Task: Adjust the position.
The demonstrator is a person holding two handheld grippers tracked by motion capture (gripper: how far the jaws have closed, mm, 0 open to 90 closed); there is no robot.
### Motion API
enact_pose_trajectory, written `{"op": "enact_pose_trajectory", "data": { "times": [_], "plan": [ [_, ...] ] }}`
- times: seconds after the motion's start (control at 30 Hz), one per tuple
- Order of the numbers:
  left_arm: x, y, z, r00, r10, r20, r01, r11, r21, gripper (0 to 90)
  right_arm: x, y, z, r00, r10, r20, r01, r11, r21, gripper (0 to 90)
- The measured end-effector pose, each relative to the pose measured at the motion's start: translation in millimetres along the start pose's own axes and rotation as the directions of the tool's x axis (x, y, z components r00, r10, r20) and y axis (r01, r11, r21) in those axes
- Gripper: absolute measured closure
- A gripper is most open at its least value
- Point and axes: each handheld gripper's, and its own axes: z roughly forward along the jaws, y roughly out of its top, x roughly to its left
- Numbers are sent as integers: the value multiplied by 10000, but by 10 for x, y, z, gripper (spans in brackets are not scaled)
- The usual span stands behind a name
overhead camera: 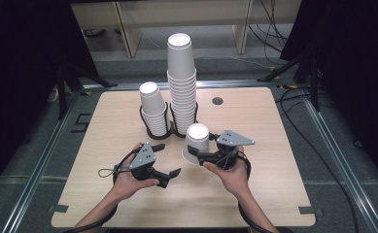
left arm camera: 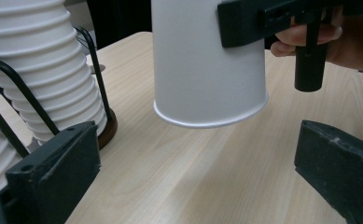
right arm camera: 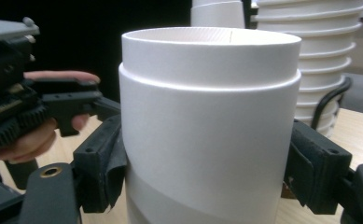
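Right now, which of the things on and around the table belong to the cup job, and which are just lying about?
In the job:
- held cups, upside down, nested, in the right tongs
- left tongs, open, near them
- tall cup stack and short cup stack in the black wire holder

Lying about:
- cables on the floor
- wooden furniture behind the table

Our arms are bare, no sleeves. Each black claw [overhead camera: 168, 161] [overhead camera: 200, 154] carries a grey three-cornered plate with dark screws, block-shaped pads [left arm camera: 58, 168] and a trailing black cable.
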Motion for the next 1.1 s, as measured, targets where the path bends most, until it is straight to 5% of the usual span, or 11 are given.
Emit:
{"op": "enact_pose_trajectory", "data": {
  "times": [0.17,0.63,1.1],
  "plan": [
    [20,19,66,9986,-323,422,324,9995,-17,0,23,-20,-2,9998,-57,-182,59,9999,122,236],
    [-53,58,280,9890,-445,1411,439,9990,70,0,181,-86,-47,9998,-21,-204,21,10000,12,237],
    [-46,42,464,9895,-534,1345,500,9983,285,0,215,-113,53,9988,-18,-480,30,9997,250,237]
  ]
}}
